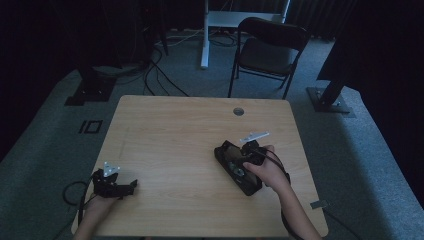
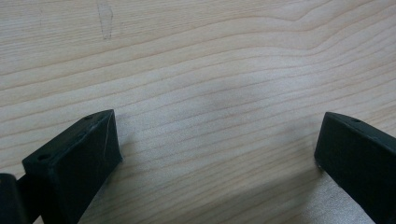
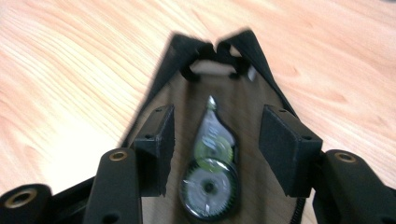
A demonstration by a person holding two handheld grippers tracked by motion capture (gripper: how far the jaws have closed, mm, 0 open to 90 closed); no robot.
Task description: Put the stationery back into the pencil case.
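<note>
A clear teardrop-shaped correction-tape dispenser with green gears [image 3: 210, 163] lies in a black open case [image 1: 235, 167] at about four o'clock on the light wooden tabletop [image 1: 175, 145]. The right gripper [image 3: 215, 140] hovers over it, jaws released on either side, not touching. At eight o'clock, the left gripper [image 2: 219, 149] rests with jaws released over bare wood.

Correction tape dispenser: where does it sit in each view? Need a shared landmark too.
High view: correction tape dispenser lies in the black tray, right of the table's centre, under the right gripper.
Left gripper view: not in it, just wood grain between the open jaws.
Right gripper view: bottom centre, between the open jaws, untouched.
Shared landmark: the light wooden table.
</note>
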